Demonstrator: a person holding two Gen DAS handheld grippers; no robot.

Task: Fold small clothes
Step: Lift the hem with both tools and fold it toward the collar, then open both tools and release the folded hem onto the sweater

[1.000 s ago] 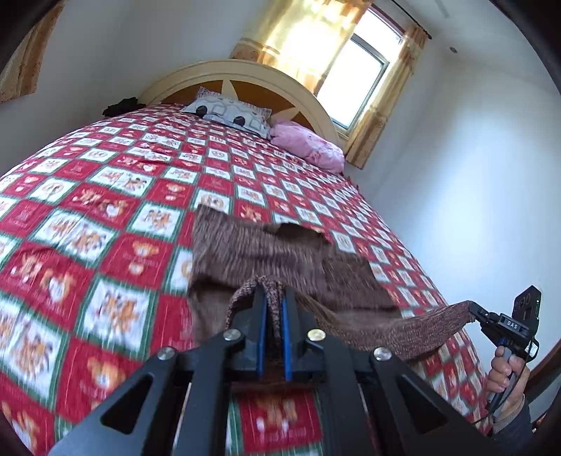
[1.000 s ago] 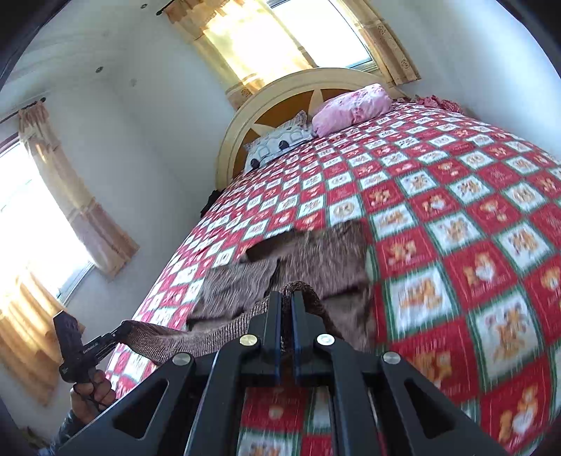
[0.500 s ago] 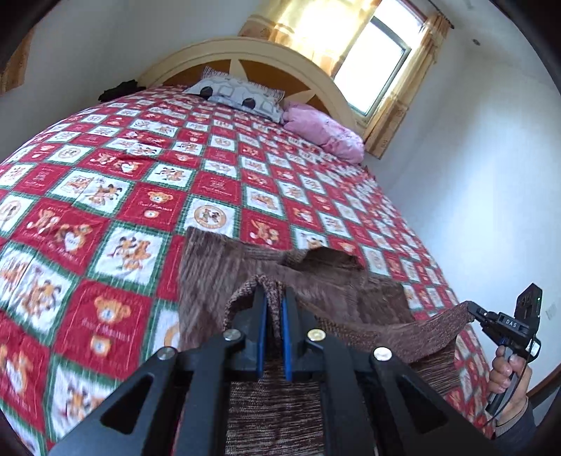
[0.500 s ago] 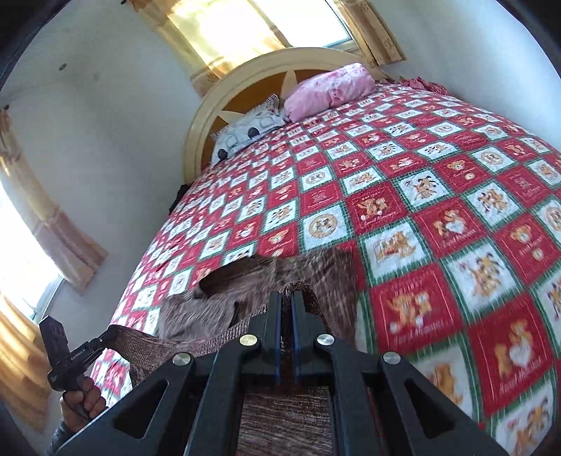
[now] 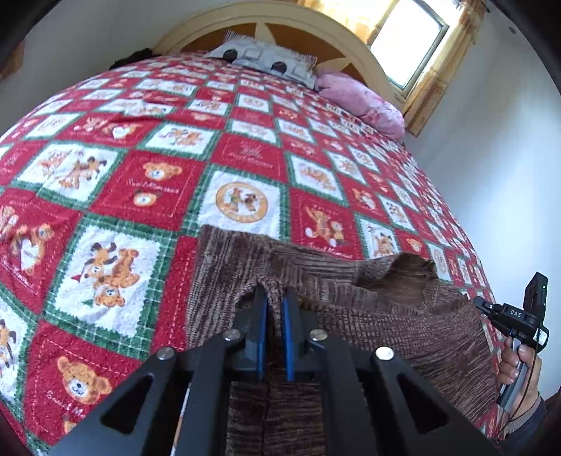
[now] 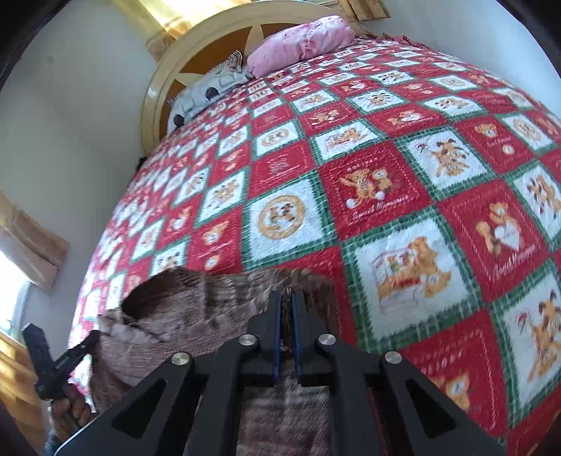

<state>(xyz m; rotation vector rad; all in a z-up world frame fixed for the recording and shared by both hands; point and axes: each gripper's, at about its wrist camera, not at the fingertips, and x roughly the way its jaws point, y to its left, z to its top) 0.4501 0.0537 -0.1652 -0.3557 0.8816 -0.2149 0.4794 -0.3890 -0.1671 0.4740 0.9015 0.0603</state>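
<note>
Garments: one brown knit sweater (image 5: 350,287) on bed (image 5: 245,158)
Pillows: two, far
Left gripper (image 5: 273,308): opening, knit between
Right gripper (image 6: 287,308): opening, knit between

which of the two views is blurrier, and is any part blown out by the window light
Right wrist view: blurrier, the brown knit garment and bedspread smeared by motion; curtain at top glares yellow. Left wrist view: sharper, knit ribs crisp, but the window is washed out white. Both bend the bed with fisheye distortion.
</note>
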